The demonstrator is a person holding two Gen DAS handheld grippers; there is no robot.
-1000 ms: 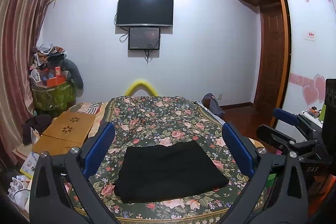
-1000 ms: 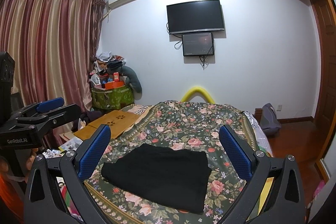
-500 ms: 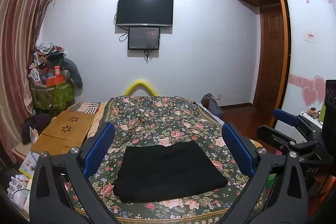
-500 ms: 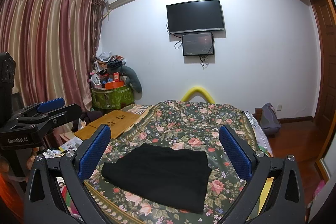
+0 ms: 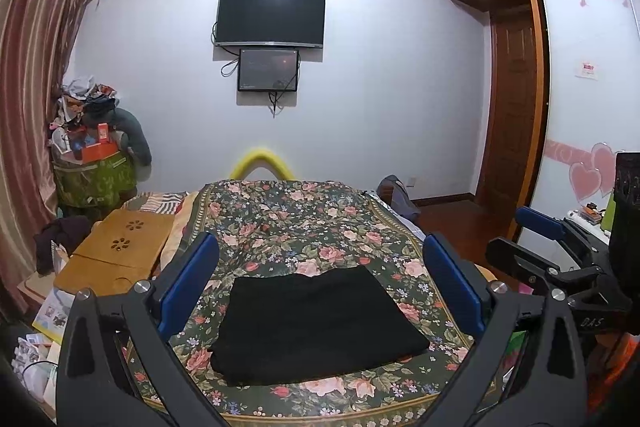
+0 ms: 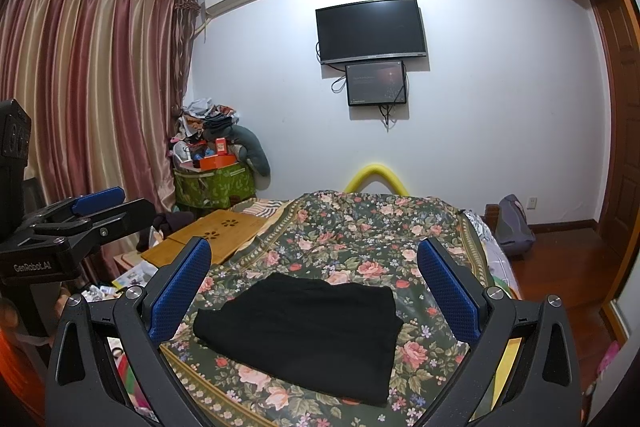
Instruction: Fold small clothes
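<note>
A black garment (image 5: 316, 323) lies folded into a flat rectangle on the near end of the floral bedspread (image 5: 296, 223). It also shows in the right wrist view (image 6: 304, 327). My left gripper (image 5: 320, 275) is open and empty, held above and short of the garment. My right gripper (image 6: 314, 275) is open and empty, also above the garment's near side. Each gripper shows in the other's view: the right one (image 5: 560, 251) at the right edge, the left one (image 6: 72, 223) at the left edge.
A wooden lap table (image 5: 116, 255) lies on the bed's left side. A green bin piled with clutter (image 5: 92, 167) stands by the curtains (image 6: 80, 99). A TV (image 5: 270, 17) hangs on the far wall. A wardrobe and door (image 5: 516, 107) are at right.
Both grippers have barely shifted; the garment and the bed look the same. Both stay open.
</note>
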